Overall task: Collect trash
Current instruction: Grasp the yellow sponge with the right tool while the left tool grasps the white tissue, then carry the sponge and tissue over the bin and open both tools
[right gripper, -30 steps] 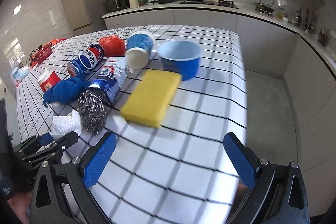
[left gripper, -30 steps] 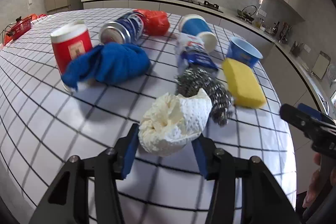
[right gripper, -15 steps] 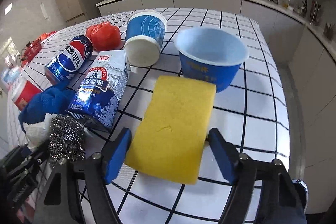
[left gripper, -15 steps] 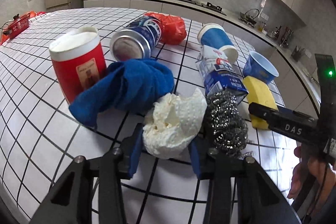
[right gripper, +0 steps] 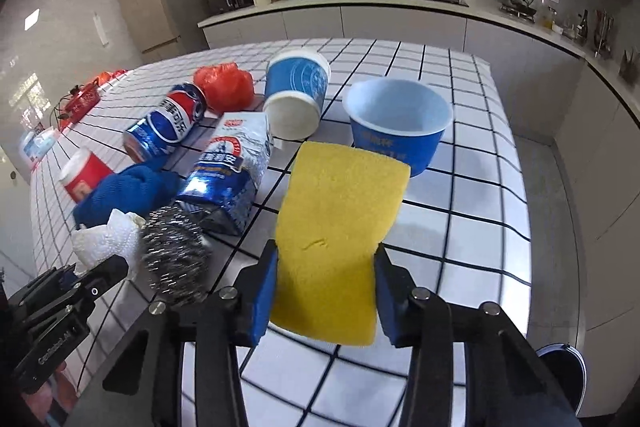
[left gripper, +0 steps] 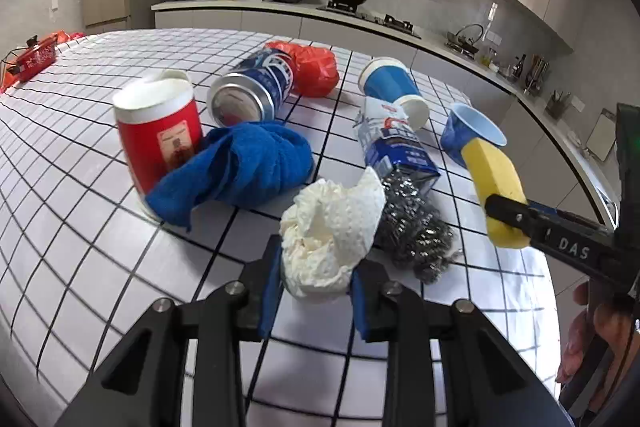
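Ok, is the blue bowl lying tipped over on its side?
No, the blue bowl stands upright with its opening facing up, just behind the yellow sponge.

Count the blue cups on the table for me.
2: one paper cup lying on its side beside the red bag; one bowl-shaped cup upright behind the yellow sponge. Others may be hidden.

1. You have one crumpled paper towel (left gripper: 332,231).
2. One yellow sponge (right gripper: 340,223).
3. One steel wool scourer (left gripper: 416,227).
4. One blue cloth (left gripper: 240,167).
5. One Pepsi can (right gripper: 166,125) on its side.
6. One red cup (left gripper: 160,143) with a white rim.
7. One blue foil packet (right gripper: 232,171).
8. One blue paper cup (right gripper: 298,93) tipped over.
9. One blue bowl (right gripper: 396,123) standing upright.
10. One red plastic bag (right gripper: 226,87).
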Available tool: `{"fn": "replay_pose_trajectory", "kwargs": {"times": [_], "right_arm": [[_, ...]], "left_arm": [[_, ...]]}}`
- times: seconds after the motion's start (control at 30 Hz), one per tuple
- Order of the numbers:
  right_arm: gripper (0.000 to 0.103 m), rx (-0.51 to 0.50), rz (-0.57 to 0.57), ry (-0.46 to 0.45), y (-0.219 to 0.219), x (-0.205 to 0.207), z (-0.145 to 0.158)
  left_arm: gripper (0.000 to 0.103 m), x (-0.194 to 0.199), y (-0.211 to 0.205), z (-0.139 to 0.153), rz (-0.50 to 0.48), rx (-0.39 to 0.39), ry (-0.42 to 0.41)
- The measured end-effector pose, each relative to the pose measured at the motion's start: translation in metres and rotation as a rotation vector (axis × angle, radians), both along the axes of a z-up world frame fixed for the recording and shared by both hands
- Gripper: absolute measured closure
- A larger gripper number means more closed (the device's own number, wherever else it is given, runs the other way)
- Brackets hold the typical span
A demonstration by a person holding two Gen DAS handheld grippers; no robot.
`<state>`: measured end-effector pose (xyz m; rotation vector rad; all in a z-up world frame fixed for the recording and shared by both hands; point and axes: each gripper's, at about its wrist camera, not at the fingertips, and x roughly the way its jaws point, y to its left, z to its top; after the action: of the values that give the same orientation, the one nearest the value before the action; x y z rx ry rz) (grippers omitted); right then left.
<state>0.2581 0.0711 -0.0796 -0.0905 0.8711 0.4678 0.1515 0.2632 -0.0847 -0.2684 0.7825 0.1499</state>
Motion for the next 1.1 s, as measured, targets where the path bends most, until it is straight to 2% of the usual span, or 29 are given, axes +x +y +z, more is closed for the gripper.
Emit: {"fn": "replay_pose_trajectory", "kwargs": {"times": [0.47,1.1], "right_arm": [[0.057,0.036,0.000,-0.045,-0.055,-0.055,0.030],[0.057,0.025,-0.140,-0.069,-0.174,-0.103,0.045]], "left_arm": [[0.071,-0.031,-0.035,0.027,-0.019,0.022,-0.046],[0.071,-0.027,-0.152,0.040,-0.206,0.026,-0.076]]}}
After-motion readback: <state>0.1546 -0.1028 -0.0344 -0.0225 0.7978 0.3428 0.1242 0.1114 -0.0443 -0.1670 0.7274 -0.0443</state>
